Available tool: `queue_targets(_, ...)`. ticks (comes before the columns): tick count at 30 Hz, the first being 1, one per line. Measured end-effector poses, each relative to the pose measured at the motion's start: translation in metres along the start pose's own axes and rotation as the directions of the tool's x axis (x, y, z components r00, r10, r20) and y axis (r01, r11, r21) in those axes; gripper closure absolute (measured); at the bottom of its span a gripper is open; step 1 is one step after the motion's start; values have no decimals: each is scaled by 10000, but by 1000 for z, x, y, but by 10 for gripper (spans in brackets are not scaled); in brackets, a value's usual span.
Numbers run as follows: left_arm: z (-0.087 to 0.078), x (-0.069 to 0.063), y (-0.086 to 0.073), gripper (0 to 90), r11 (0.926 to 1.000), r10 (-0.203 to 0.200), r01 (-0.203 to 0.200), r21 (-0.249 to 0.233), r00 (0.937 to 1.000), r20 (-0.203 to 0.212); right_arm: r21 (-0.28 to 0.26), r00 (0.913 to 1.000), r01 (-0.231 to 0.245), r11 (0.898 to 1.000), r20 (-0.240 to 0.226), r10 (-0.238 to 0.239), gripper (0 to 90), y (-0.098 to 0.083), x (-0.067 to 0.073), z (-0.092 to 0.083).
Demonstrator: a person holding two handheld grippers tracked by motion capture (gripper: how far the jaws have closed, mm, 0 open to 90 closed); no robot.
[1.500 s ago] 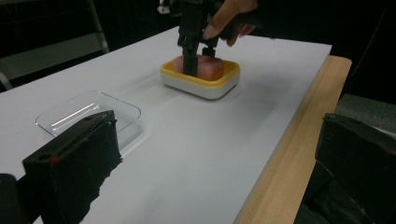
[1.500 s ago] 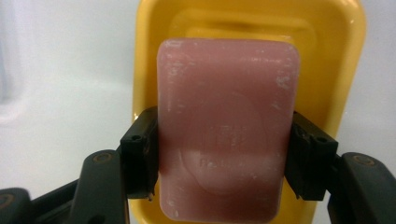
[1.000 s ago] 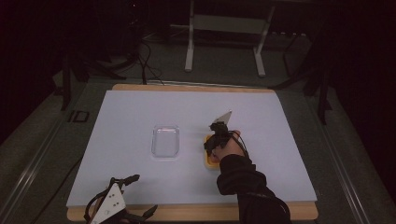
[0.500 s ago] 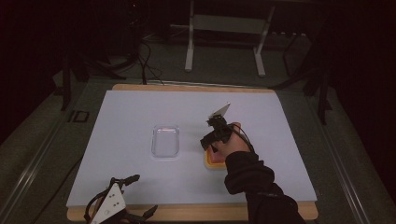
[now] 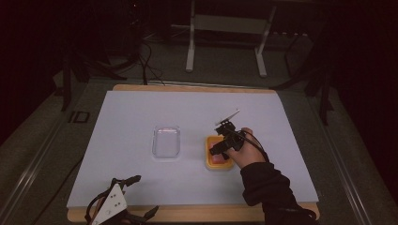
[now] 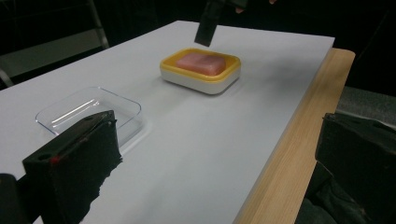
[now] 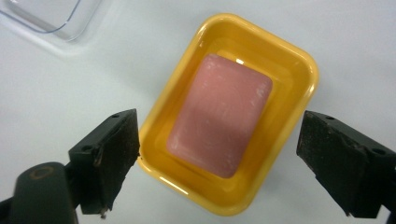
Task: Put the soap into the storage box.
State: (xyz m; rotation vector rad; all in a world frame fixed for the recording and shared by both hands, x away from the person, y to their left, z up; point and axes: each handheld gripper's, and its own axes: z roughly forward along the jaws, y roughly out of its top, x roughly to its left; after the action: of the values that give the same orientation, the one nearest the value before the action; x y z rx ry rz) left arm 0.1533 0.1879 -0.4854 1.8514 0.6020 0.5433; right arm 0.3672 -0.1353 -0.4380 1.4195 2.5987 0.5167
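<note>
A pink bar of soap [image 7: 219,116] lies in a yellow soap dish [image 7: 299,70] on the white table sheet. My right gripper [image 7: 219,128] hangs just above it, pointing straight down, open. Its jaws have just been opening; they stand wide on either side of the dish and touch nothing. The high view puts the dish [image 5: 209,158] right of centre, with the right gripper [image 5: 219,149] over it. My left gripper [image 5: 143,196] rests open at the near left edge, nothing between its jaws. From the left gripper [image 6: 224,140] I see the dish [image 6: 201,80] and soap [image 6: 204,63] ahead.
A clear plastic tray [image 5: 166,141] sits left of the dish, also close in front of the left gripper [image 6: 88,109]. The white sheet lies on a wooden board whose near edge [image 5: 197,213] shows. A metal stand [image 5: 225,28] and cables lie beyond the far end.
My right gripper has risen off the soap dish and its jaws have spread wide, with the soap lying in the dish. The left gripper has stayed put.
</note>
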Motion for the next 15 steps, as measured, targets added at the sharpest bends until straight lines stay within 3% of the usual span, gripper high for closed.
queue_targets(7, 1, 1, 0, 2, 10000, -32, 32, 32, 10000, 3, -753, 9995, 297, 9967, -79, -304, 130, -22, -11, -9)
queue_targets(8, 1, 0, 0, 2, 10000, -23, 23, 57, 10000, -11, -1177, 9987, 470, 9919, -155, -492, 132, -33, -16, -14)
queue_targets(15, 0, 0, -1, 3, 10000, -29, 30, 73, 10000, -45, -2230, 9952, 834, 9713, -305, -924, 132, -59, -26, -23)
